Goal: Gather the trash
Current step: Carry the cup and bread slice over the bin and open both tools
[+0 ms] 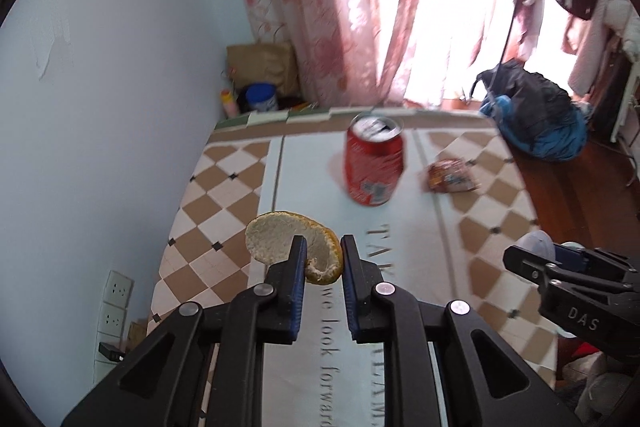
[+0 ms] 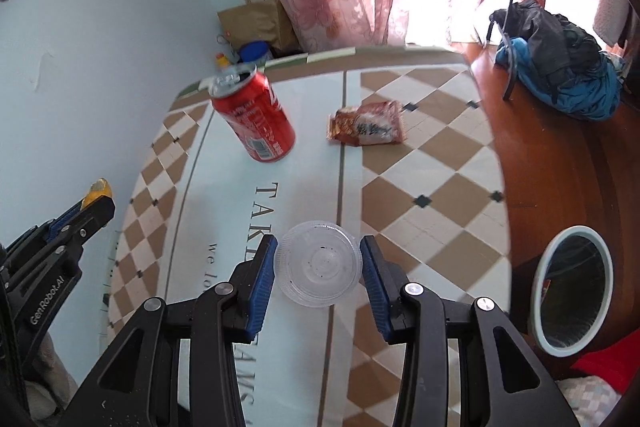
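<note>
The surface (image 2: 420, 163), under a cloth of brown and white checks with a pale printed strip, fills most of both views. Off its right edge, on the wooden floor, stands a white-rimmed bin (image 2: 572, 287). A red drink can (image 1: 374, 161) stands upright near the far end, with a crumpled snack wrapper (image 2: 366, 129) lying apart to its right. The right tongs (image 2: 318, 263) are clamped on a clear plastic cup (image 2: 318, 267), a blue pad against each side, held above the cloth. The left tongs (image 1: 323, 253) are nearly together, pinching a curled piece of orange peel (image 1: 280, 241) that sticks out to the left, lifted clear of the cloth.
</note>
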### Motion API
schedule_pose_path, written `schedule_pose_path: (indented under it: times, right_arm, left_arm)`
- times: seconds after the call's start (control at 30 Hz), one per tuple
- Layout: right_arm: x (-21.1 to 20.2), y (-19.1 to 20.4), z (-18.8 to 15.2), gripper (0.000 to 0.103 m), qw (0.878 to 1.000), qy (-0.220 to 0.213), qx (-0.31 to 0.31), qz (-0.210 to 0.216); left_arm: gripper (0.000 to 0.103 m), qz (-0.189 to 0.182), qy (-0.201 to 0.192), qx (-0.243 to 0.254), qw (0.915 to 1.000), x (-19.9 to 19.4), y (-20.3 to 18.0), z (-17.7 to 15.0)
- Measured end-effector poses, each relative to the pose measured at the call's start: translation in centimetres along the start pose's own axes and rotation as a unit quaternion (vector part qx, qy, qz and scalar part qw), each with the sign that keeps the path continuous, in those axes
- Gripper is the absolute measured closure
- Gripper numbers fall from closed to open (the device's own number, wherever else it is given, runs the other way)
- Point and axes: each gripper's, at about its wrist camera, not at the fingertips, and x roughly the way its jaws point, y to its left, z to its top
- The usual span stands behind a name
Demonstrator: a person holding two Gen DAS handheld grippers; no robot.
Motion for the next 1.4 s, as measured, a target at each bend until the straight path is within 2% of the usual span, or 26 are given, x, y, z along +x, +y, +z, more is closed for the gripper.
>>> schedule_pose_path:
  times: [0.13, 0.3, 0.47, 0.6, 0.8, 0.9, 1.03, 1.2, 1.33, 1.37, 1.4]
  right_arm:
    - [-4.0, -1.7, -0.4, 0.059, 0.999, -0.026, 0.018, 0.008]
    - [-9.9, -5.7, -0.6, 0.059, 0.997, -0.063, 0.047, 0.004]
    - [-15.9, -12.3, -1.4, 0.059, 0.991, -0.098, 0.087, -0.019]
    - [-19.1, -18.5, -3.0, 0.059, 0.985, -0.11, 0.125, -0.046]
    - [-19.4, -29.3, -7.1, 0.059, 0.972, -0.092, 0.199, -0.089]
    - [-17.8, -34.4, -9.3, 0.059, 0.964, -0.069, 0.235, -0.102]
    - [-14.0, -40.8, -12.0, 0.059, 0.954, -0.025, 0.281, -0.101]
    - [-9.4, -46.1, -14.1, 0.059, 0.943, 0.014, 0.318, -0.094]
    - [-6.3, -49.3, -15.0, 0.059, 0.937, 0.032, 0.337, -0.086]
    - [-5.5, -49.9, -15.0, 0.059, 0.936, 0.036, 0.341, -0.081]
    - [-4.7, -50.5, -15.0, 0.059, 0.935, 0.041, 0.345, -0.078]
  left_arm:
    - [0.089, -0.023, -0.022, 0.01, 0.9994, -3.4, -2.4, 0.7]
    - [0.089, -0.057, -0.048, 0.03, 0.9968, -6.8, -6.9, 1.6]
    - [0.089, -0.111, -0.061, 0.061, 0.99, -9.1, -14.2, 2.8]
    - [0.089, -0.159, -0.047, 0.094, 0.9816, -8.8, -21.7, 3.0]
    - [0.089, -0.229, 0.023, 0.131, 0.9642, -5.1, -32.4, 1.3]
    - [0.089, -0.264, 0.09, 0.14, 0.9499, -1.4, -37.9, 0.2]
    - [0.089, -0.287, 0.17, 0.149, 0.9309, 3.5, -43.3, -1.0]
    - [0.087, -0.287, 0.234, 0.159, 0.9153, 8.7, -47.9, -1.8]
    - [0.085, -0.305, 0.286, 0.15, 0.896, 12.1, -50.1, -2.4]
    - [0.083, -0.305, 0.297, 0.147, 0.8929, 12.8, -50.6, -2.5]
    - [0.075, -0.303, 0.302, 0.148, 0.8917, 13.2, -50.9, -2.5]
